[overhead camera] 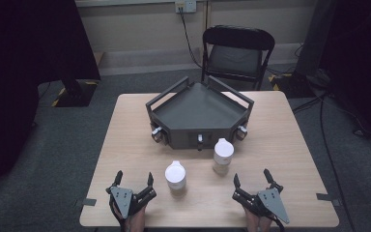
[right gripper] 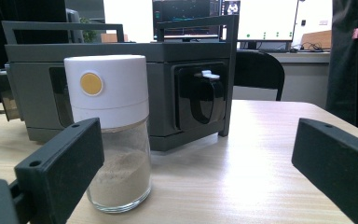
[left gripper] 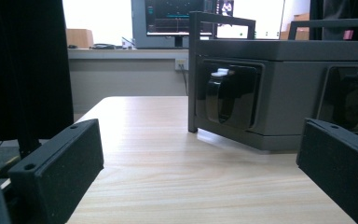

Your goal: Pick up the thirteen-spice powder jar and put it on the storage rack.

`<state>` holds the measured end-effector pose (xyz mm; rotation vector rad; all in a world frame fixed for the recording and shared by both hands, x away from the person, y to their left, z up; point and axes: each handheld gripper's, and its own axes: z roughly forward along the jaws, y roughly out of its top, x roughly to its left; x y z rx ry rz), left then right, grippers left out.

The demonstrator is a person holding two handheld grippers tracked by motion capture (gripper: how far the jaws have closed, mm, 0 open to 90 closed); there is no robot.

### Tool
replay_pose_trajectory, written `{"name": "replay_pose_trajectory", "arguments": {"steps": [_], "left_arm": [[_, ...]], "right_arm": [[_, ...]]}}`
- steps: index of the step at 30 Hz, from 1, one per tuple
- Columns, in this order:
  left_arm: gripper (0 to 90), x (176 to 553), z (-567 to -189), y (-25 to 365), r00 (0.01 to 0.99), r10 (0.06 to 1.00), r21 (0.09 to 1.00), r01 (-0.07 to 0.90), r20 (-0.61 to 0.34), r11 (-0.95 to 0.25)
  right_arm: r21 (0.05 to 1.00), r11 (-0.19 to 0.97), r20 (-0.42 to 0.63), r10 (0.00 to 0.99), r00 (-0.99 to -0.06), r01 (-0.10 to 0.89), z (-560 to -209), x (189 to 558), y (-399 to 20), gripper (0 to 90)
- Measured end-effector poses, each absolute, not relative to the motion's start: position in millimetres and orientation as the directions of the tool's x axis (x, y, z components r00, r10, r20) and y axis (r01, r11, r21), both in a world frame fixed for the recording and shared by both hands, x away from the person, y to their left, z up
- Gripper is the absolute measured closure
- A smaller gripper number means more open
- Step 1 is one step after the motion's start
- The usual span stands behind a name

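High view: two white-capped jars (overhead camera: 175, 177) (overhead camera: 222, 155) stand mid-table (overhead camera: 125, 145), before dark rack (overhead camera: 199, 115); left gripper (overhead camera: 134, 184) and right gripper (overhead camera: 252, 182) at near edge, jaws spread, empty.
Left gripper view: rack ahead.
Right gripper view: one jar (right gripper: 114, 133) near left jaw, untouched.

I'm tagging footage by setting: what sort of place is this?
Probably a lab or office test room: a small table on grey carpet, monitors on a desk behind, and a folding chair by a wall socket.
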<state>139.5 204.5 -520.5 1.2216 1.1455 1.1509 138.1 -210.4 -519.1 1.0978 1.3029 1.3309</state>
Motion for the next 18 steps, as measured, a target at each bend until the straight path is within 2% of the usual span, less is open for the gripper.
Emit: {"name": "replay_pose_trajectory", "arguments": {"steps": [18], "left_arm": [[0.0,129.0,-495.3,210.4,0.126,0.991,0.998,-0.047,-0.045,0.051]], "right_arm": [[0.999,0.009,-0.014,0.988,-0.156,-0.035,-519.1,138.1,-210.4,0.6]]}}
